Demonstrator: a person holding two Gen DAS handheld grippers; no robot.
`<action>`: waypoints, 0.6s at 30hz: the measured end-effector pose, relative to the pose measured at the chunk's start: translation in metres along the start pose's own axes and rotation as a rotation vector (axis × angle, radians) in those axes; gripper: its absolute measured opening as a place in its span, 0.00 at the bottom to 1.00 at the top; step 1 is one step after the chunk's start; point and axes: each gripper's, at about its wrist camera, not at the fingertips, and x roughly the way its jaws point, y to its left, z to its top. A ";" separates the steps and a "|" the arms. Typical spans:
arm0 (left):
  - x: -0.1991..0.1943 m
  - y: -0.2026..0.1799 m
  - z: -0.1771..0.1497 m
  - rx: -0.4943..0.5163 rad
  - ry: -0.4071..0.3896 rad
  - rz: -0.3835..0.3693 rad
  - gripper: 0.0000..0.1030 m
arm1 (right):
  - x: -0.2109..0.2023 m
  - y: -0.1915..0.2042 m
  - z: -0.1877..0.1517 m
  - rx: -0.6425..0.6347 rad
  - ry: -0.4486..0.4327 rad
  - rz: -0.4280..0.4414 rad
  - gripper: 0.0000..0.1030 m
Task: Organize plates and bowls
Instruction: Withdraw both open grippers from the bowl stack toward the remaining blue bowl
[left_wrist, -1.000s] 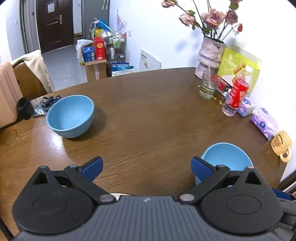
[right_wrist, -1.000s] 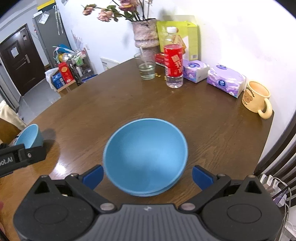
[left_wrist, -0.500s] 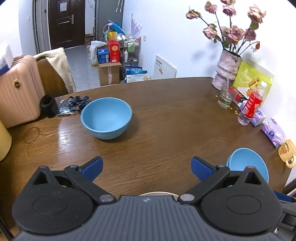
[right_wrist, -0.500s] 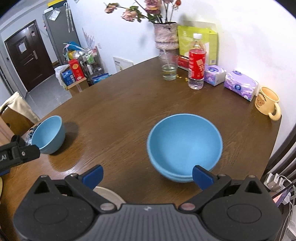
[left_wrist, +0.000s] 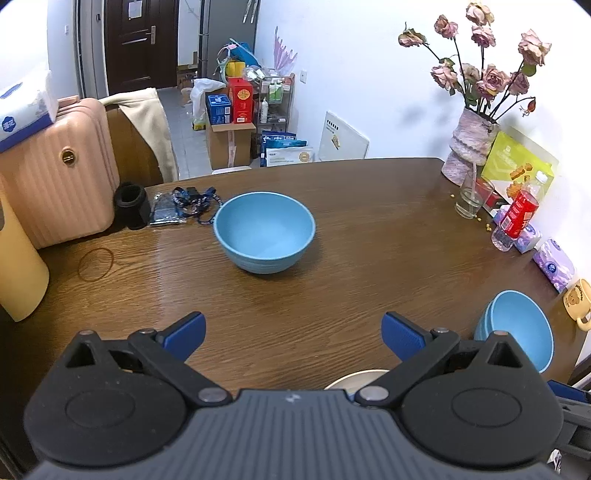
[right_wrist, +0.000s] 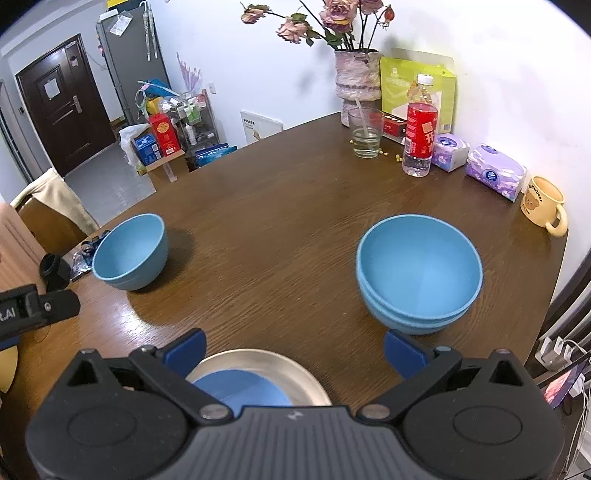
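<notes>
A single blue bowl (left_wrist: 264, 232) stands on the brown table, ahead of my left gripper (left_wrist: 293, 332), which is open and empty. It also shows at the left in the right wrist view (right_wrist: 129, 253). Two stacked blue bowls (right_wrist: 419, 271) stand to the right, just beyond my right gripper (right_wrist: 295, 347), which is open and empty. The stack also shows in the left wrist view (left_wrist: 515, 338). A metal plate (right_wrist: 258, 373) holding a blue plate (right_wrist: 242, 391) lies under the right gripper; its rim shows in the left wrist view (left_wrist: 356, 378).
Along the right wall stand a flower vase (right_wrist: 356, 79), a glass (right_wrist: 365, 133), a red-labelled bottle (right_wrist: 419, 142), tissue packs (right_wrist: 495, 175) and a yellow mug (right_wrist: 543, 205). A pink suitcase (left_wrist: 55, 173), a black cup (left_wrist: 129, 203) and lanyards (left_wrist: 184, 203) sit at the left.
Both grippers have pulled back and up from the table. The right gripper has drawn away from the stacked bowls, and the plates have come into view beneath it.
</notes>
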 end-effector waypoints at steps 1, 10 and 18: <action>-0.001 0.003 0.000 0.001 0.000 0.000 1.00 | -0.001 0.003 -0.001 0.000 0.000 0.001 1.00; -0.012 0.028 -0.003 -0.031 -0.006 0.027 1.00 | -0.009 0.029 -0.009 -0.036 0.007 0.037 1.00; -0.023 0.037 -0.006 -0.106 -0.014 0.088 1.00 | -0.014 0.043 -0.003 -0.120 0.016 0.094 1.00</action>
